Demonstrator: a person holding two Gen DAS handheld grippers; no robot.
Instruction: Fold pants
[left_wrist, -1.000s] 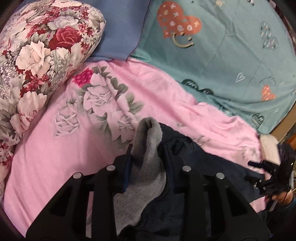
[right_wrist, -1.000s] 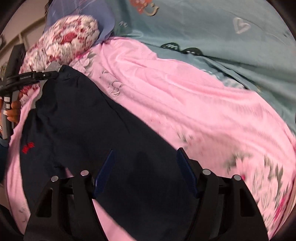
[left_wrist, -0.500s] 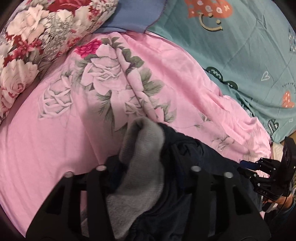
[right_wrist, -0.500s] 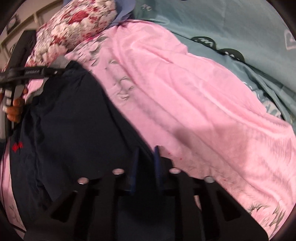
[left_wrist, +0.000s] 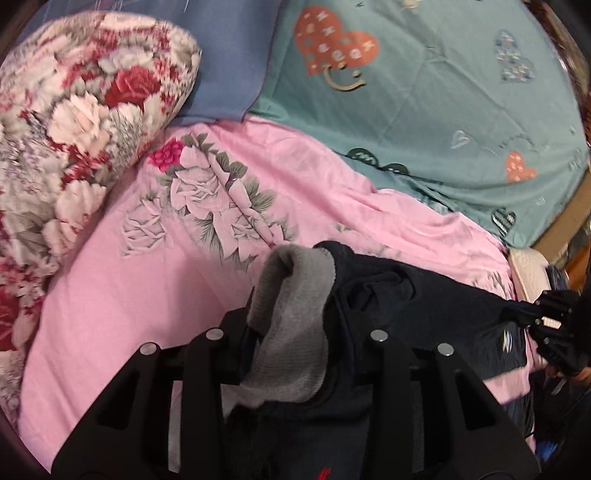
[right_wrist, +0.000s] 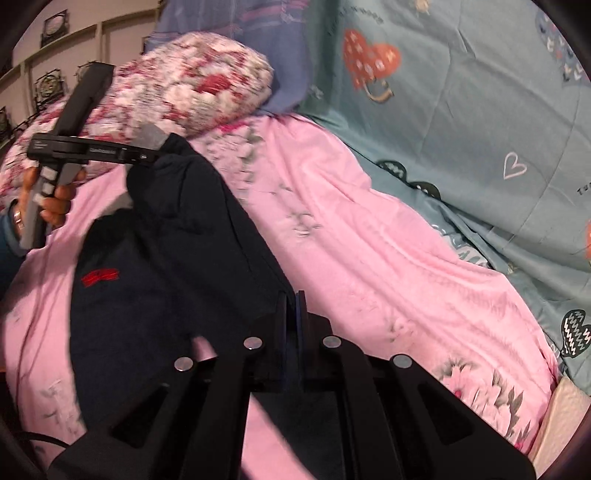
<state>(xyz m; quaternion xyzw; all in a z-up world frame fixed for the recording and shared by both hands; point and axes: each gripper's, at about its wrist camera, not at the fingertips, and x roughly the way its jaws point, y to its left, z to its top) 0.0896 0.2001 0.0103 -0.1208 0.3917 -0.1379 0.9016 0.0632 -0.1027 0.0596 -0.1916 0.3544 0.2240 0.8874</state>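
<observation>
Looking along the left gripper (left_wrist: 295, 328), its fingers are clamped on the grey waistband (left_wrist: 291, 317) of the dark navy pants (left_wrist: 417, 306), which trail off toward four o'clock over the pink floral sheet (left_wrist: 147, 288); a red logo shows at six o'clock, unreadable. Over to the right wrist: the right gripper (right_wrist: 293, 314) is pinched tight on the pants' edge, fabric spreading to ten o'clock, red embroidered mark (right_wrist: 99, 276) illegible.

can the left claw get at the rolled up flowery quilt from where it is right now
Probably not freely. The left claw is shut on the pants at the grey waistband, so it is occupied. The floral quilt lies beyond open pink sheet, nothing between.
</observation>
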